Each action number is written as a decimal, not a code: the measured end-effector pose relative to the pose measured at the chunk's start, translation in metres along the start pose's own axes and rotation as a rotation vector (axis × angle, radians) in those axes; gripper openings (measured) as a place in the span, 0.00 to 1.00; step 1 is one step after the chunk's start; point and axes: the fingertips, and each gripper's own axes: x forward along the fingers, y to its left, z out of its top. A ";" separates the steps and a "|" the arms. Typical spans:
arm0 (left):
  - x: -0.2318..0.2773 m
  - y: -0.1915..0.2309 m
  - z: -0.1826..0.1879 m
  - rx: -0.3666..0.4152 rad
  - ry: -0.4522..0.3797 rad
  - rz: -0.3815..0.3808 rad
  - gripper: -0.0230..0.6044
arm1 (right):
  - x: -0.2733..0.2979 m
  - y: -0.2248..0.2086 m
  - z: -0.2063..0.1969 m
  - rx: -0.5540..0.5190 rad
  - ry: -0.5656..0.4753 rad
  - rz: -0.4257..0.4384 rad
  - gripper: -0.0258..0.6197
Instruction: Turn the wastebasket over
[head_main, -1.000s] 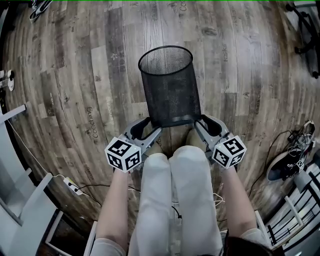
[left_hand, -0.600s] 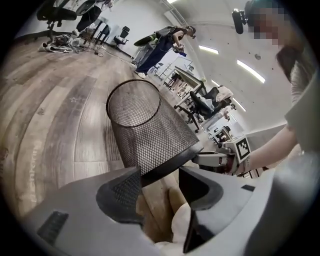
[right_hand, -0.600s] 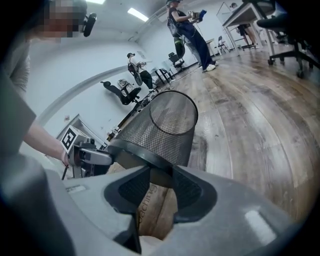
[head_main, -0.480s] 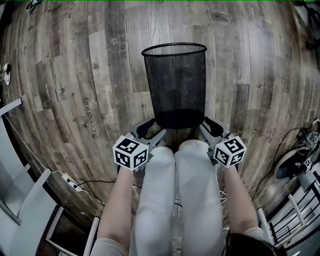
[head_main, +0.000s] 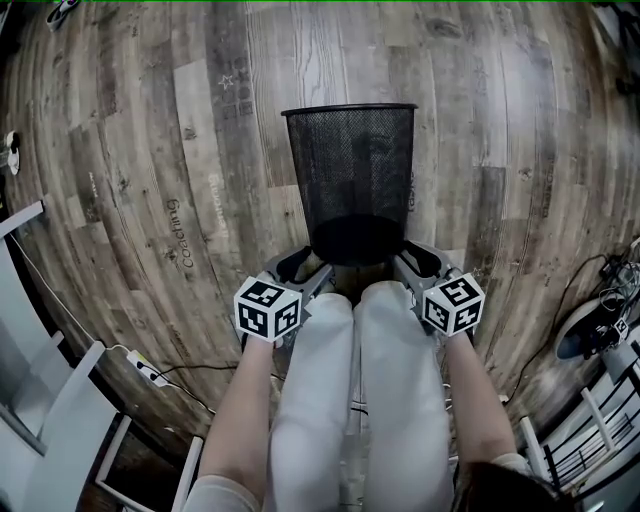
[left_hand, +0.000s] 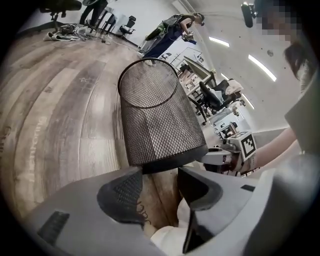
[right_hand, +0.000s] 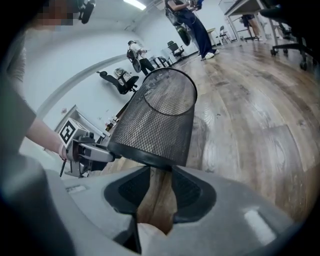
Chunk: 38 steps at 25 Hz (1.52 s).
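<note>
Looking from my left, my left tool (head_main: 305, 270) sits at the left side of the base of the wastebasket (head_main: 352, 180). Its jaws are apart, and only the wood floor (head_main: 130, 150) and my trouser leg (head_main: 350, 380) show in the gap. The dark bottom band of the mesh crosses just ahead of the tips, and nothing is pinched between the pads.

The wastebasket lies dead centre, straight ahead of my knees. Its long axis runs away from me, with the closed base toward me and the open mouth at the far end, tipped so the rim shows nearly edge-on from above. I cannot tell whether the base rests on the floor.

On the right, my right tool (head_main: 415, 262) mirrors the left at the other side of the base. It is also unclenched, with bare floor between its pads.

Both tools are equally near, so I judge that any turn will pivot about this base line between them.
</note>
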 end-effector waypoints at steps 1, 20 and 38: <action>0.000 0.001 0.000 -0.003 -0.004 0.002 0.38 | 0.001 0.000 0.000 -0.003 0.004 0.002 0.24; -0.025 -0.040 0.110 -0.087 -0.172 0.005 0.38 | -0.034 -0.009 0.223 -0.388 -0.125 0.031 0.33; 0.012 -0.050 0.150 0.012 -0.102 -0.046 0.38 | 0.031 0.001 0.266 -0.744 0.379 0.383 0.34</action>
